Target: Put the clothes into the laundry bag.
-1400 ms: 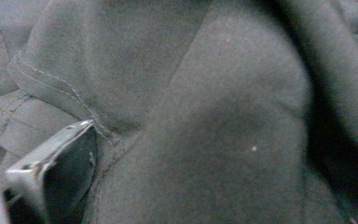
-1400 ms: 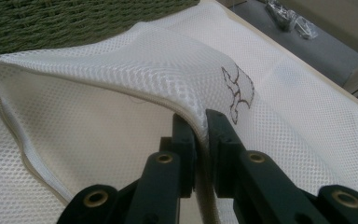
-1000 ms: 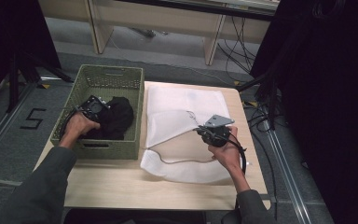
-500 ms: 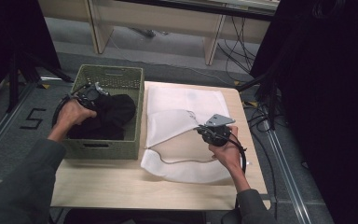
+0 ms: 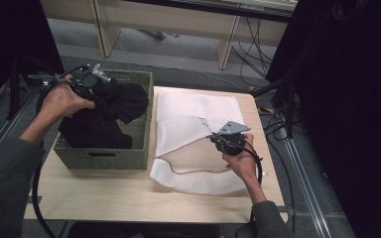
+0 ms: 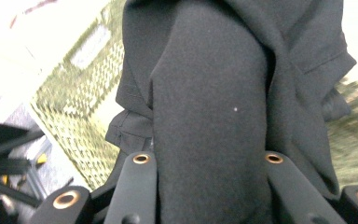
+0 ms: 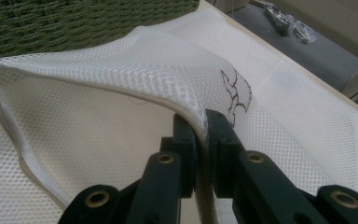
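A black garment [image 5: 110, 106] hangs bunched above the green basket [image 5: 104, 156] (lower folds inside it), clamped between the jaws of the left gripper [image 5: 90, 79]. The right gripper [image 5: 217, 139] pinches the zipper edge of the white mesh laundry bag [image 5: 193, 111], lifting it off the wooden table [image 5: 104, 196].
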Tool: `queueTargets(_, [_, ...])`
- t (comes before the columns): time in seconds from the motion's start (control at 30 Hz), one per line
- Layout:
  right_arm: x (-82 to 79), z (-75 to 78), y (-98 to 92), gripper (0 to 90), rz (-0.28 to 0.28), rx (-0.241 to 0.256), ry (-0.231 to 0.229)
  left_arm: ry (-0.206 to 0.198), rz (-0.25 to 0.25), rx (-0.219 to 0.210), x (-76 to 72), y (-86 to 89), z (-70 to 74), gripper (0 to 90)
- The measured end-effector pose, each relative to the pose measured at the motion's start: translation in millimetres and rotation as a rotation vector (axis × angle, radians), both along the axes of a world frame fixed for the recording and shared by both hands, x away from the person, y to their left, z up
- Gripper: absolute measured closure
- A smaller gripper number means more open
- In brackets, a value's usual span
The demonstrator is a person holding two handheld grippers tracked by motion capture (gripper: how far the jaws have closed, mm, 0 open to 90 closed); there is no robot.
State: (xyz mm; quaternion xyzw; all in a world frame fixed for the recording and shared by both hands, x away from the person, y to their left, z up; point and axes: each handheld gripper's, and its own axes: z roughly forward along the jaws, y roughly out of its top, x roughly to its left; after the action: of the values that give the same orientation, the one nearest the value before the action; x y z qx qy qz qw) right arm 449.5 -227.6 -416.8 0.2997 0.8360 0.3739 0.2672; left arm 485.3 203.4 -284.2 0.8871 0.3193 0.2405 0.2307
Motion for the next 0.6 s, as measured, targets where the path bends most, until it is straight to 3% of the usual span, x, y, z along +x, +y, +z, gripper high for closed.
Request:
queueTargets(0.1, [-1.1, 0.3, 1.0, 83.9, 0.002, -0.009, 0.020, -0.019, -0.033, -0.022, -13.0, -4.5, 15.6, 70.4])
queueTargets(0.17, [0.0, 0.5, 0.2, 83.9, 0.007, -0.014, 0.000, -0.030, -0.059, -0.028, -23.6, -9.0, 24.6, 70.4])
queueTargets(0.3, [0.5, 0.5, -0.6, 84.2, 0.006, -0.008, 0.002, -0.042, -0.123, -0.061, -49.4, -18.8, 36.9, 70.5])
queueTargets(0.37, [0.2, 1.2, -0.8, 84.6, -0.004, 0.001, 0.014, -0.034, -0.160, -0.086, -61.2, -24.4, 38.2, 70.5])
queueTargets(0.43, [2.0, 0.2, -0.4, 85.6, 0.013, -0.005, -0.005, -0.042, -0.190, -0.107, -72.1, -31.2, 37.7, 70.5])
queueTargets(0.5, [0.1, 0.0, 1.2, 86.2, -0.011, 0.001, 0.014, -0.043, -0.215, -0.127, -81.1, -38.3, 36.8, 70.5])
queueTargets(0.53, [2.6, 1.1, 0.3, 86.4, 0.013, -0.017, 0.001, -0.040, -0.236, -0.132, -84.7, -42.0, 36.1, 70.5])
queueTargets(0.6, [3.2, 1.7, 1.0, 86.6, 0.008, -0.012, 0.005, -0.035, -0.265, -0.148, -91.0, -49.6, 34.3, 70.6])
